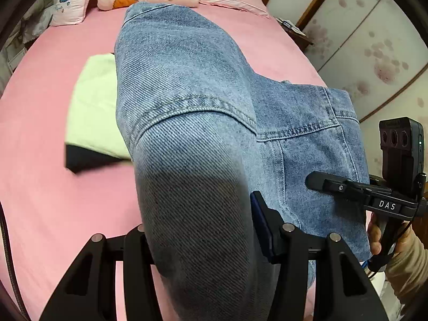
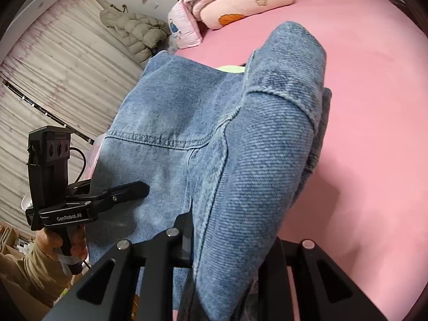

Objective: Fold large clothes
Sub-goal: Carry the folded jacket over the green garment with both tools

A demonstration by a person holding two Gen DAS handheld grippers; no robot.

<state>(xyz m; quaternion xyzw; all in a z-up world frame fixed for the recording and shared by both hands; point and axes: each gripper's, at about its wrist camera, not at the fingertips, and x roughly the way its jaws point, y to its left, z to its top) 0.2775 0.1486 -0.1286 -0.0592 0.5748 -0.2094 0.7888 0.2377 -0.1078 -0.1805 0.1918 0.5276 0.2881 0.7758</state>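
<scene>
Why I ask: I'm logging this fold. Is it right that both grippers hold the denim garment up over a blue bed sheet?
Not quite: the bed sheet is pink, as the left wrist view shows. The rest stands: both the left gripper and right gripper hold the denim garment.

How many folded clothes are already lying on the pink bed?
2, stacked: a pale green folded piece lies on the pink bed, and a dark piece peeks out beneath it. The denim garment covers their right side, so more may be hidden.
</scene>
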